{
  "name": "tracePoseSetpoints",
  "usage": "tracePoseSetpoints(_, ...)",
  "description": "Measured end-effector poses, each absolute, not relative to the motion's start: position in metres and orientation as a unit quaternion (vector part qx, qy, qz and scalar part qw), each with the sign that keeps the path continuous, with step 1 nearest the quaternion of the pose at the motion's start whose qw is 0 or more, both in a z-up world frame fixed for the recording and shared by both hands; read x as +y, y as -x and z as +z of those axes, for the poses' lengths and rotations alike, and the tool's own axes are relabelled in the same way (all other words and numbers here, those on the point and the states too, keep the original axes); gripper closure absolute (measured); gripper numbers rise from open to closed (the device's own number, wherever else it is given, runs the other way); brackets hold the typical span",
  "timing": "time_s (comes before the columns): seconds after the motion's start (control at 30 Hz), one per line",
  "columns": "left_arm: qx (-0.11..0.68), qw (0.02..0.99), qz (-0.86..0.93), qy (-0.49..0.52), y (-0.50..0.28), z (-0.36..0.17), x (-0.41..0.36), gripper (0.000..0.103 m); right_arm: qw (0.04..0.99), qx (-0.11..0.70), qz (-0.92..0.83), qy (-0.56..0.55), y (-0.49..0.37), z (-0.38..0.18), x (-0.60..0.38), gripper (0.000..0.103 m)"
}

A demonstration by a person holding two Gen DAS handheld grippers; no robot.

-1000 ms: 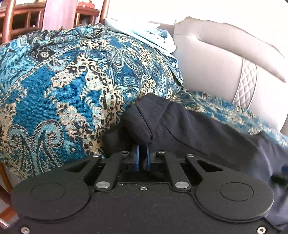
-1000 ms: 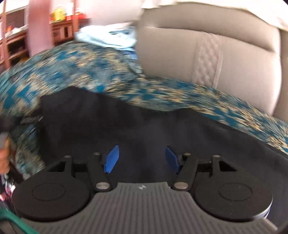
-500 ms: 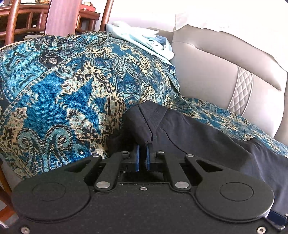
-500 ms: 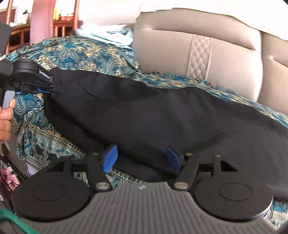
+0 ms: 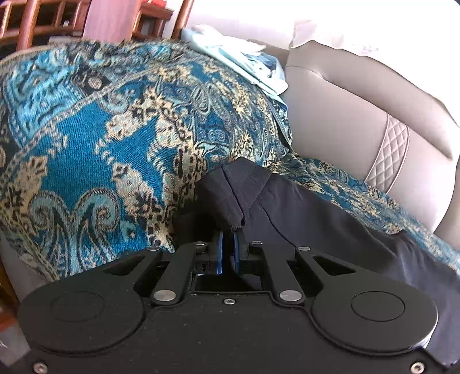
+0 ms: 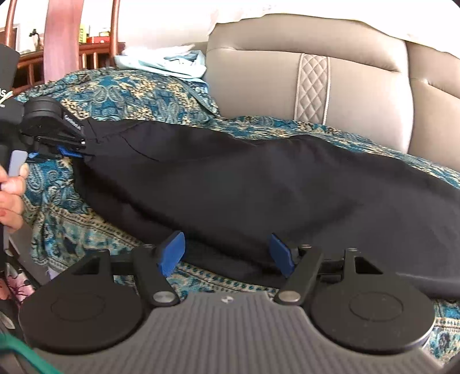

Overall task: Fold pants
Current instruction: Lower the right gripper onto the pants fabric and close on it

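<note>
Black pants (image 6: 230,184) lie stretched along a sofa seat covered with a blue and gold patterned throw (image 6: 120,92). My left gripper (image 5: 228,234) is shut on the waistband corner of the pants (image 5: 233,195), which bunches up over the blue pads. The left gripper also shows in the right wrist view (image 6: 72,151) at the far left end of the pants. My right gripper (image 6: 227,250) is open and empty, its blue pads (image 6: 172,253) spread at the near edge of the pants at mid-length.
The beige leather sofa backrest (image 6: 302,74) rises behind the pants. A pile of light blue clothes (image 5: 244,63) lies on the throw at the back. Wooden chairs (image 5: 37,26) stand beyond the sofa arm.
The right gripper has pulled back and lowered toward the near edge of the pants, so more of their length shows. The left gripper keeps its hold on the waistband and has barely moved.
</note>
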State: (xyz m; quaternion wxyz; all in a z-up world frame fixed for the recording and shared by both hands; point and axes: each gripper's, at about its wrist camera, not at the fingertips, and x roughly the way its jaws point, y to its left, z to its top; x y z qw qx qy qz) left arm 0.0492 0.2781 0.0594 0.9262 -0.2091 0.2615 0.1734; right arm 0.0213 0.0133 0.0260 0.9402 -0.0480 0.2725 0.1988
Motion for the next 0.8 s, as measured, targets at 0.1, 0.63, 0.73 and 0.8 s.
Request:
tracePoseSetpoints(0.1, 0.263, 0.919, 0.172, 0.237, -0.048, 0.059, 0.285, 0.095, 0.941, 0.271, 0.197, 0.054, -0.024, 0.025, 0.019, 0.025)
tracePoseSetpoints(0.63, 0.232, 0.931, 0.162, 0.231, -0.037, 0.069, 0.28, 0.095, 0.934, 0.275, 0.187, 0.128, -0.029, 0.031, 0.048, 0.096)
tracePoseSetpoints(0.73, 0.226, 0.934, 0.162, 0.223, -0.027, 0.07, 0.278, 0.095, 0.934, 0.278, 0.195, 0.116, -0.022, 0.036, 0.043, 0.098)
tracePoseSetpoints(0.8, 0.225, 0.936, 0.165, 0.215, -0.022, 0.071, 0.276, 0.095, 0.931, 0.282, 0.202, 0.112, -0.015, 0.038, 0.042, 0.098)
